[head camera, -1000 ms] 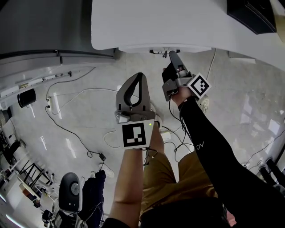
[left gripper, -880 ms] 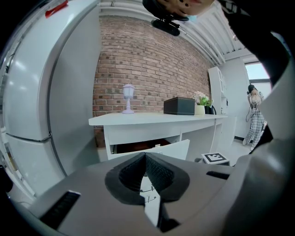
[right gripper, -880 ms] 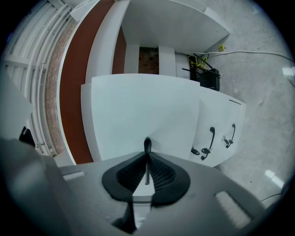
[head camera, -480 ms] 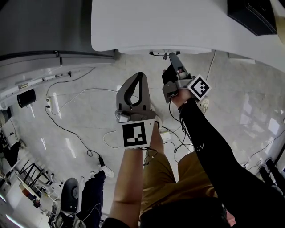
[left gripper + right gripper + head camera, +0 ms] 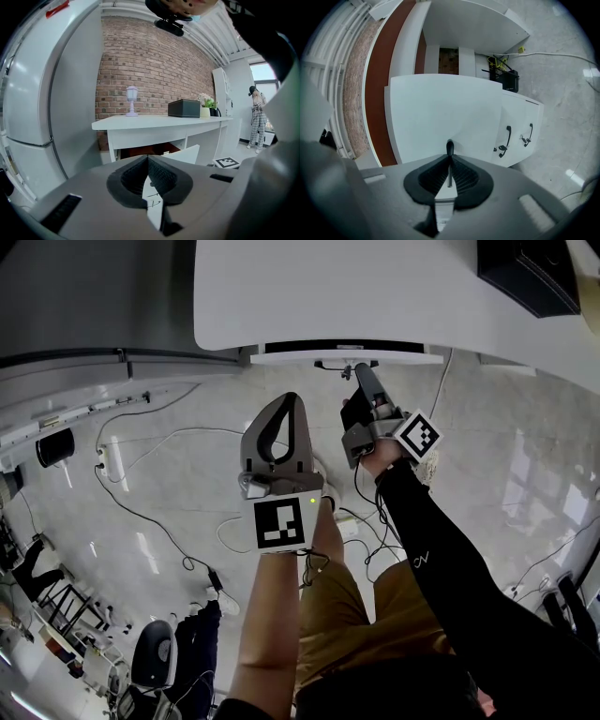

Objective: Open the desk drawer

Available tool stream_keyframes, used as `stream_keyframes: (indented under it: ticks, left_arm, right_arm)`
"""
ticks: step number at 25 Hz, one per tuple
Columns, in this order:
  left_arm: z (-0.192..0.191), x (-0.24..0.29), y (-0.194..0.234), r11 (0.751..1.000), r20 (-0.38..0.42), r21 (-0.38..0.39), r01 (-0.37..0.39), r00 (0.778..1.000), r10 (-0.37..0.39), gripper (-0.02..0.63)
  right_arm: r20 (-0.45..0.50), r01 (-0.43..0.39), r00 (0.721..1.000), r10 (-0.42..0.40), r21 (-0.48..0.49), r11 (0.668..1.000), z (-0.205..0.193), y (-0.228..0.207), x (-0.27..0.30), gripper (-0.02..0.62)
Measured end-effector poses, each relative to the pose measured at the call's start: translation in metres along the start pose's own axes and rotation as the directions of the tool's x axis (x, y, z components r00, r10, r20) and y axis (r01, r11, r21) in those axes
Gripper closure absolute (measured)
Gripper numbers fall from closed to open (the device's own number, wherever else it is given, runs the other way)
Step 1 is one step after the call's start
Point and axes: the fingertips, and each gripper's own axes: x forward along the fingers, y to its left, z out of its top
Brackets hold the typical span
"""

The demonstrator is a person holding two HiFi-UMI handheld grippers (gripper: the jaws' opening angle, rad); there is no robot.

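Since a sec ago the drawer (image 5: pixel 281 358) has slid out from under the desk (image 5: pixel 328 287). Its white front now shows as a strip w/ a dark gap behind it, where before it sat flush. The right gripper (image 5: pixel 361 371) came back toward the person along w/ it. The left gripper (image 5: pixel 291 399) hasn't shifted.

Jaws: the right gripper is clamped on the drawer handle (image 5: pixel 330 364). In the right gripper view the dark bar (image 5: pixel 449 147) sits pinched at the tips against the white drawer front (image 5: pixel 440 112). The left gripper (image 5: pixel 146 158) has its jaws closed on nothing and hangs in mid-air, near side of the desk.

Meaning for the task: the pull is working and the drawer is partly open, prob. an early part of its travel. The left gripper view shows the front (image 5: pixel 185 153) standing clear of the desk frame, w/ the dark inside visible.

Edges & room:
- The desk top's rounded edge overhangs the drawer, so the pull should stay level.
- The left gripper is just left of the handle line & nearer. It's apart from the drawer now, but prob. close to the path of the drawer's left end.
- Floor on the near side is open except for cables (image 5: pixel 159 512), well below.
- The person's own legs are the limit straight back.
- The low cabinet (image 5: pixel 520 131) w/ two handles stands right of the drawer, not in its way.
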Motion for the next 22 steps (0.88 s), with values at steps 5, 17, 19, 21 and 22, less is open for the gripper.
stream_keyframes:
  ticks: [5,17,19,21,22]
  left_arm:
    - [0.002,0.002,0.004,1.0,0.0,-0.001,-0.007,1.0,0.007,0.597]
    - [0.005,0.008,0.012,1.0,-0.002,0.0,-0.023,1.0,0.023,0.597]
    - [0.006,0.006,0.013,1.0,-0.001,0.0,-0.028,1.0,0.028,0.597]
    - [0.006,0.006,0.015,0.999,-0.001,-0.002,-0.035,0.999,0.035,0.597]
    - [0.007,0.007,0.017,0.999,-0.001,-0.003,-0.037,0.999,0.037,0.597]
  right_arm:
    - [-0.002,0.014,1.0,-0.014,-0.004,1.0,0.0,-0.001,-0.002,0.571]
    - [-0.006,0.028,1.0,-0.028,0.002,1.0,0.0,-0.003,-0.003,0.571]
    - [-0.01,0.029,1.0,-0.029,-0.002,1.0,-0.001,-0.001,-0.004,0.571]
    - [-0.017,0.029,0.999,-0.029,-0.002,1.0,-0.003,0.0,-0.005,0.571]
    - [-0.021,0.031,0.999,-0.031,-0.003,1.0,-0.003,0.0,-0.006,0.571]
